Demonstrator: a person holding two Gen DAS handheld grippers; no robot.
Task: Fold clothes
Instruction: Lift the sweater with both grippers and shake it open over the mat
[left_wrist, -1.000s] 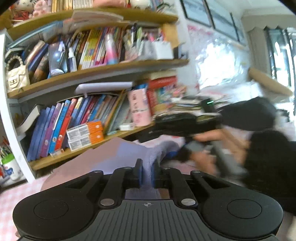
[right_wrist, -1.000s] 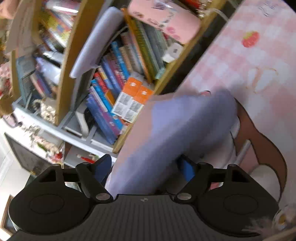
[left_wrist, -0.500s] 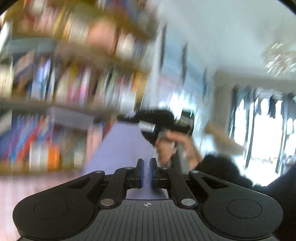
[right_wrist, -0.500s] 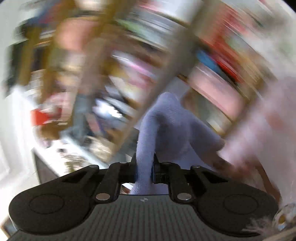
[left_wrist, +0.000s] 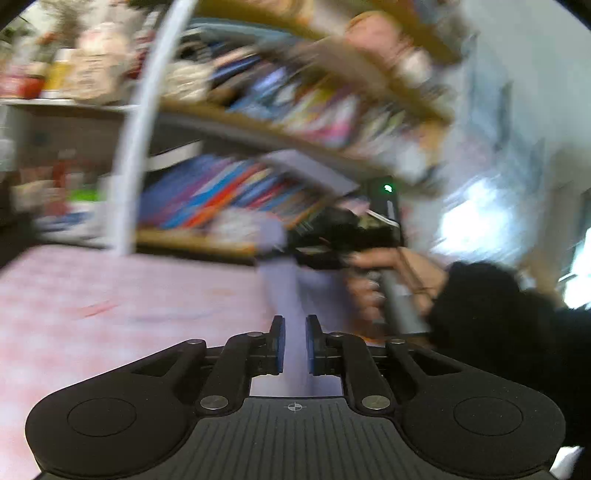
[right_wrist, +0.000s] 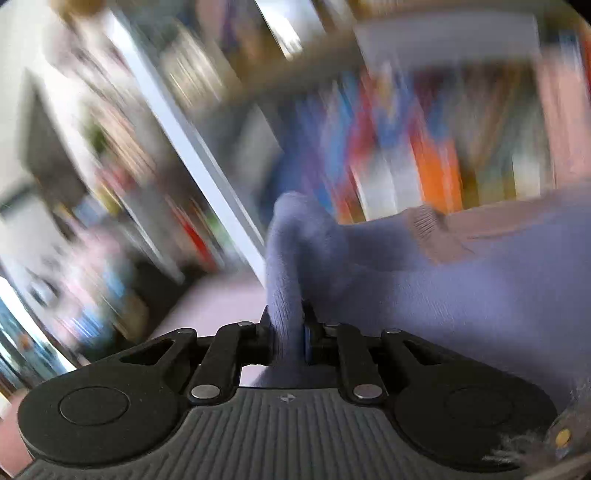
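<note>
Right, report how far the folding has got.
Done: no finished fold shows. In hand: the left gripper and right gripper each pinch the purple garment, lifted over the pink checked table; motion blur hides detail. Left: apparently every fold.

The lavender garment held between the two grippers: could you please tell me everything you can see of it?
The lavender garment looks like soft, slightly fuzzy knit, plain pale purple, with a ribbed band near one edge. It is stretched in the air above the pink checked tablecloth. The right gripper pinches a bunched fold that stands up beyond its jaws. The left gripper has a strip of it between jaws slightly apart. Motion blur hides finer details.
</note>
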